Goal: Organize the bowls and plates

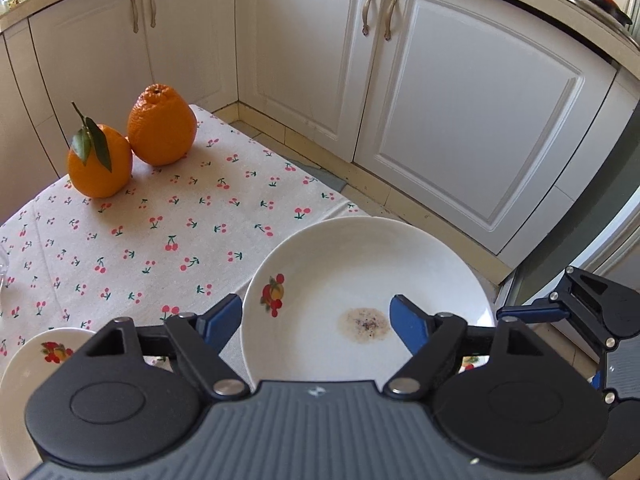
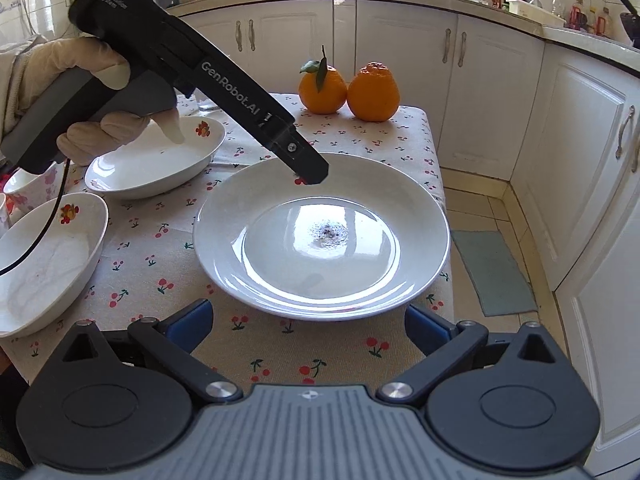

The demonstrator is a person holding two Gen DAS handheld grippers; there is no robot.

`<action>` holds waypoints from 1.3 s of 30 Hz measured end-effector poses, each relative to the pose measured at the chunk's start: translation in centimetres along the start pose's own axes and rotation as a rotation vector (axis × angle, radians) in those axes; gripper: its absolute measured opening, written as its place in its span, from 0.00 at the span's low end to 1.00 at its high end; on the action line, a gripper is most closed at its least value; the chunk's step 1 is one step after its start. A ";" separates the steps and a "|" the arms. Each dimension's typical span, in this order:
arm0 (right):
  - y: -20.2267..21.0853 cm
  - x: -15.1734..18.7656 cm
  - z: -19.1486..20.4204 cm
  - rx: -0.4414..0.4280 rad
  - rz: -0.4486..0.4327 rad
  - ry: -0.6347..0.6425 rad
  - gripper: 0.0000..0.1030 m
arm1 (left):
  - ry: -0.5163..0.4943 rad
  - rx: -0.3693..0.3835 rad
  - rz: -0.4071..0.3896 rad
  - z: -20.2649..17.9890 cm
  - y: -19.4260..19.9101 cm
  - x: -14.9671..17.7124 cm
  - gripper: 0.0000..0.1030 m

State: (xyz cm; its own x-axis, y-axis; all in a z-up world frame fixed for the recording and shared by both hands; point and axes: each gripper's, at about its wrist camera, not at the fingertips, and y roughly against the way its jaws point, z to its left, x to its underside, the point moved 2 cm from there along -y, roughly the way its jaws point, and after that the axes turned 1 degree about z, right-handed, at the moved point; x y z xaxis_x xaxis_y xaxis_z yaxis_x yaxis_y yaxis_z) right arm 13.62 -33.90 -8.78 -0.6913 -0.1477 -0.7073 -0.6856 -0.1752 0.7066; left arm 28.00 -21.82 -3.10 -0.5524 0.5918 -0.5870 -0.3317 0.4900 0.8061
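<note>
A white deep plate (image 2: 320, 236) with a dark stain in its middle lies on the cherry-print tablecloth (image 2: 248, 344). It also shows in the left wrist view (image 1: 360, 300). My left gripper (image 1: 316, 320) is open, its blue pads straddling the plate's left rim from above; it reaches over the plate's far rim in the right wrist view (image 2: 308, 168). My right gripper (image 2: 308, 322) is open and empty, just short of the plate's near rim. Two white bowls (image 2: 156, 160) (image 2: 44, 264) with fruit prints sit left of the plate.
Two oranges (image 2: 348, 88) stand at the table's far edge. A floral cup (image 2: 28, 188) sits at the far left. White kitchen cabinets (image 1: 460, 120) and a tiled floor with a green mat (image 2: 496, 272) lie beyond the table's right edge.
</note>
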 end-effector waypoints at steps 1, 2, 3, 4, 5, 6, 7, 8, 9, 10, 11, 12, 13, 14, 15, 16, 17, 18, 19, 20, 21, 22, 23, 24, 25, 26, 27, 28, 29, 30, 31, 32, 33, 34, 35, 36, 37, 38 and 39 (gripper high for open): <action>0.4 0.1 0.3 0.012 -0.009 -0.013 1.00 | -0.001 -0.008 -0.011 -0.2 0.7 0.3 0.78; 0.9 0.1 0.6 0.021 -0.018 -0.022 1.00 | -0.003 -0.017 -0.019 -0.4 1.4 0.6 0.78; 1.3 0.2 0.9 0.029 -0.031 -0.032 1.00 | -0.005 -0.025 -0.027 -0.7 2.0 1.0 0.79; 1.7 0.3 1.1 0.035 -0.045 -0.042 1.00 | -0.005 -0.031 -0.036 -0.9 2.7 1.4 0.79; 2.1 0.5 1.5 0.041 -0.055 -0.049 1.00 | -0.005 -0.034 -0.044 -1.1 3.3 1.7 0.79; 2.5 0.6 1.8 0.047 -0.061 -0.060 1.00 | -0.004 -0.035 -0.053 -1.4 4.1 2.2 0.79; 2.8 0.8 2.0 0.049 -0.067 -0.072 1.00 | 0.000 -0.036 -0.062 -1.6 4.7 2.7 0.79; 3.1 1.1 2.3 0.046 -0.073 -0.086 1.00 | -0.001 -0.035 -0.067 -1.8 5.3 3.2 0.79; 3.3 1.4 2.5 0.033 -0.077 -0.106 1.00 | -0.003 -0.039 -0.068 -2.2 5.8 3.7 0.80; 3.5 1.7 2.7 0.021 -0.074 -0.122 1.00 | -0.006 -0.047 -0.068 -2.4 6.3 4.2 0.80; 3.7 1.9 2.9 0.017 -0.072 -0.131 1.00 | -0.016 -0.052 -0.080 -2.8 7.1 4.9 0.80; 3.9 2.1 3.1 0.017 -0.076 -0.130 1.00 | -0.022 -0.055 -0.094 -3.1 7.8 5.5 0.80; 4.2 2.2 3.4 0.016 -0.081 -0.126 1.00 | -0.022 -0.064 -0.104 -3.3 8.5 6.1 0.81; 4.3 2.4 3.6 0.014 -0.081 -0.121 1.00 | -0.020 -0.074 -0.115 -3.5 9.2 6.8 0.81; 4.5 2.5 3.9 0.017 -0.081 -0.116 1.00 | -0.019 -0.085 -0.128 -3.7 9.9 7.5 0.81; 4.7 2.6 4.1 0.020 -0.080 -0.111 1.00 | -0.016 -0.100 -0.141 -3.8 10.6 8.1 0.81; 4.8 2.7 4.2 0.020 -0.078 -0.107 1.00 | -0.014 -0.116 -0.151 -4.0 11.1 8.8 0.81; 4.9 2.8 4.4 0.019 -0.077 -0.102 1.00 | -0.019 -0.131 -0.163 -4.1 11.8 9.5 0.81; 5.1 2.9 4.6 0.019 -0.078 -0.098 1.00 | -0.021 -0.147 -0.173 -4.3 12.4 10.2 0.81; 5.2 3.0 4.7 0.019 -0.080 -0.095 1.00 | -0.019 -0.165 -0.182 -4.4 13.0 10.9 0.81; 5.3 3.1 4.8 0.015 -0.080 -0.094 1.00 | -0.022 -0.181 -0.192 -4.6 13.6 11.7 0.81; 5.3 3.2 4.9 0.008 -0.078 -0.094 1.00 | -0.022 -0.197 -0.202 -4.8 14.2 12.5 0.81; 5.4 3.3 5.0 0.006 -0.077 -0.094 1.00 | -0.018 -0.222 -0.211 -4.9 14.8 13.5 0.81; 5.3 3.4 5.1 0.001 -0.075 -0.093 1.00 | -0.016 -0.246 -0.217 -5.0 15.3 14.4 0.84; 5.3 3.5 5.3 -0.004 -0.071 -0.090 1.00 | -0.008 -0.266 -0.221 -5.1 15.7 15.3 0.85; 5.2 3.6 5.4 -0.007 -0.068 -0.085 1.00 | 0.004 -0.283 -0.224 -5.2 16.1 16.3 0.85; 5.2 3.7 5.6 -0.012 -0.066 -0.079 1.00 | 0.017 -0.295 -0.223 -5.3 16.6 17.4 0.85; 5.1 3.8 5.7 -0.020 -0.063 -0.074 1.00 | 0.029 -0.303 -0.220 -5.4 16.8 18.5 0.85; 5.0 3.8 5.8 -0.028 -0.058 -0.071 1.00 | 0.045 -0.315 -0.217 -5.5 17.1 19.6 0.85; 4.8 3.8 5.9 -0.034 -0.054 -0.066 1.00 | 0.062 -0.332 -0.211 -5.6 17.2 20.7 0.85; 4.6 3.8 6.1 -0.041 -0.049 -0.058 1.00 | 0.071 -0.346 -0.202 -5.7 17.2 21.7 0.85; 4.5 3.8 6.3 -0.048 -0.045 -0.049 1.00 | 0.080 -0.361 -0.189 -5.8 17.2 22.8 0.85; 4.3 3.6 6.5 -0.057 -0.042 -0.040 1.00 | 0.085 -0.378 -0.178 -5.9 17.2 23.7 0.85; 4.2 3.5 6.7 -0.068 -0.040 -0.029 1.00 | 0.084 -0.394 -0.166 -6.0 17.1 24.5 0.85; 4.1 3.3 6.9 -0.079 -0.039 -0.018 1.00 | 0.083 -0.414 -0.155 -6.2 17.2 25.4 0.85; 4.0 3.0 7.1 -0.091 -0.037 -0.008 1.00 | 0.089 -0.428 -0.146 -6.3 17.2 26.1 0.85; 3.9 2.8 7.3 -0.102 -0.039 0.004 1.00 | 0.098 -0.432 -0.139 -6.3 17.2 26.6 0.85; 3.9 2.6 7.5 -0.114 -0.042 0.013 1.00 | 0.115 -0.430 -0.135 -6.2 17.3 27.2 0.85; 3.9 2.3 7.7 -0.128 -0.044 0.019 1.00 | 0.136 -0.427 -0.129 -6.1 17.2 27.6 0.85</action>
State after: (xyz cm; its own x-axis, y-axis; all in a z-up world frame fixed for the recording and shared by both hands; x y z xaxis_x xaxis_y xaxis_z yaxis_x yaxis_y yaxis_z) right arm 7.59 -27.42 -7.54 -0.6557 -0.1550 -0.7389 -0.6800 -0.3041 0.6672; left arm 2.39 -0.92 -5.00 -0.5714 0.4401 -0.6927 -0.6739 0.2301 0.7021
